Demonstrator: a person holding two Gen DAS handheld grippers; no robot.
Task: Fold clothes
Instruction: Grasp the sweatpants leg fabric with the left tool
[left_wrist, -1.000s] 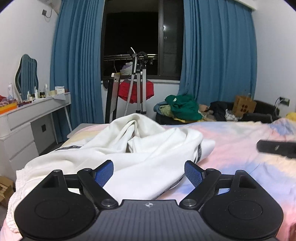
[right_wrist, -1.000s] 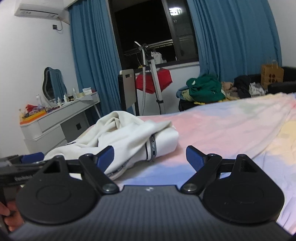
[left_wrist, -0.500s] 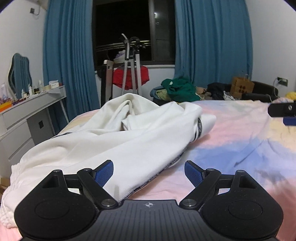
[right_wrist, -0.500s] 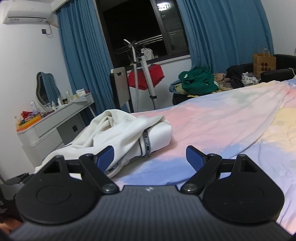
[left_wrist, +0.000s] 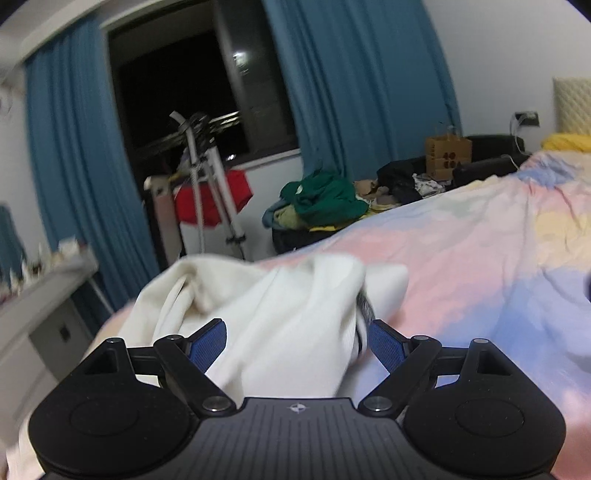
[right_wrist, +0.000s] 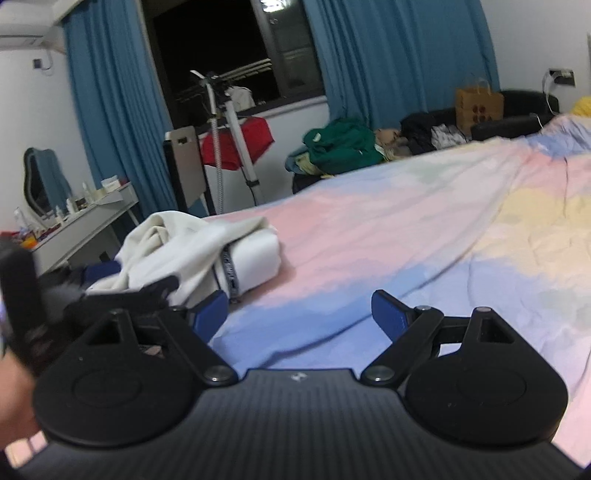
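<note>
The white garment (left_wrist: 280, 317) lies crumpled on the bed (left_wrist: 480, 266), near its edge on the dresser side, w/ a dark printed band across one fold. The left gripper (left_wrist: 295, 341) has its jaws spread wide, and the cloth bulges up between the blue pads (left_wrist: 207, 341); they do not seem to press it, but this view is blurred. The right gripper (right_wrist: 299, 312) is also wide open, nothing between its jaws, over bare sheet just beside the garment. In the right wrist view the left gripper shows at the left, against the cloth. A pile of clothes (right_wrist: 343, 147) sits beyond the bed, under the window.
</note>
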